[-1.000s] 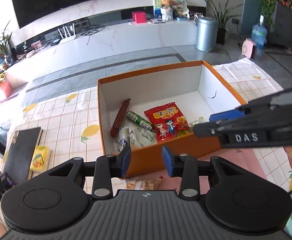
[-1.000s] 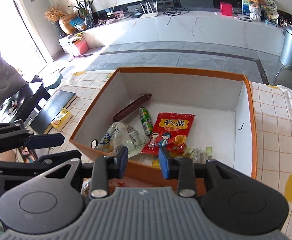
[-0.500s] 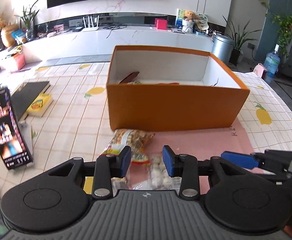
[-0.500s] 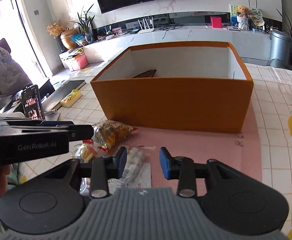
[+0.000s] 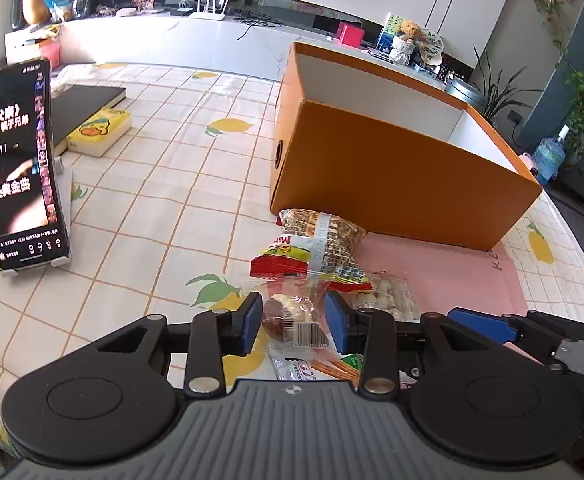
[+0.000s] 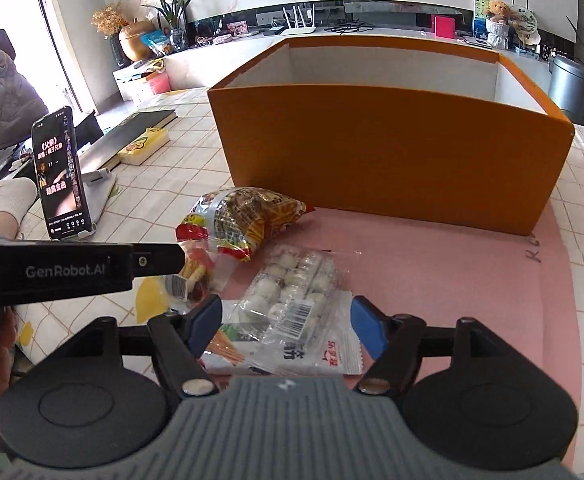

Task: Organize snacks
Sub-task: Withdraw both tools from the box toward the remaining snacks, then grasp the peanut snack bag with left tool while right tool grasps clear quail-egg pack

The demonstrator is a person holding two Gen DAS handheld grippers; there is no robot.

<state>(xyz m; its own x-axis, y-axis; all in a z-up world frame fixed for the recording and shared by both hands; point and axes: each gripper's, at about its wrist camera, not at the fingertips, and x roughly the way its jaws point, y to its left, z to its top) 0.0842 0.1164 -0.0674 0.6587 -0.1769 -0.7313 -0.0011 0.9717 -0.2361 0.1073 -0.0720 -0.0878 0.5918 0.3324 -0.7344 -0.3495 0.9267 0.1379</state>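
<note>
An orange box (image 5: 396, 176) (image 6: 388, 148) stands on the table; its contents are hidden behind its near wall. In front of it lie a red-yellow snack bag (image 5: 316, 248) (image 6: 243, 216), a clear tray of white sweets (image 6: 292, 284) (image 5: 388, 300) and a white packet (image 6: 292, 354). My left gripper (image 5: 294, 322) is open, its pads on either side of a small clear-wrapped brown snack (image 5: 287, 318). My right gripper (image 6: 285, 326) is open wide around the near end of the tray of sweets and the white packet.
A phone on a stand (image 5: 15, 168) (image 6: 61, 172) is upright at the left. A black book (image 5: 79, 100) and a yellow pack (image 5: 99, 132) lie behind it. A pink mat (image 6: 452, 264) lies under the snacks. The left gripper's body (image 6: 51, 272) crosses the right wrist view.
Both grippers have come down from above the box to the snacks in front of it. The right gripper's jaws have opened wider. The left gripper now straddles the small wrapped snack.
</note>
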